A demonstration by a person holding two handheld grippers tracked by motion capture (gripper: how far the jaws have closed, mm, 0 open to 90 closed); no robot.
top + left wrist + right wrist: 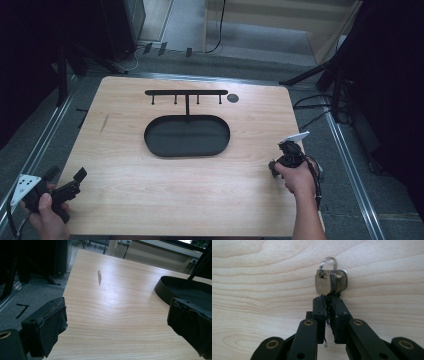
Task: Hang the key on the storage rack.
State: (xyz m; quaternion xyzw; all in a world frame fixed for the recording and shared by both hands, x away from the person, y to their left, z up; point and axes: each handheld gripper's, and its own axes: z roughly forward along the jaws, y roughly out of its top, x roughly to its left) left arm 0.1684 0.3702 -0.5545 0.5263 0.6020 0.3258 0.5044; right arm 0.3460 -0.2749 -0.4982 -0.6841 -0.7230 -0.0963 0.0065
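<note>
Fingers (329, 302) of right gripper (278, 168) clenched on key (331, 282), small ring through its head, held just above bench (150, 200) at 4 o'clock from oval tray (187, 135). Left gripper (65, 180) rested at bench's 8 o'clock corner, fingers (47, 325) released, holding nothing. Step in hand, by appearance: key picked up, carry not yet begun. Next move likely called for lift toward hook rack (186, 93) at 12 o'clock, ring lined up with one hook.

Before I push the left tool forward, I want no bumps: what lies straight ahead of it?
Bare table first; the left tool stands open. The black tray lies off to one side, probably clear.
</note>
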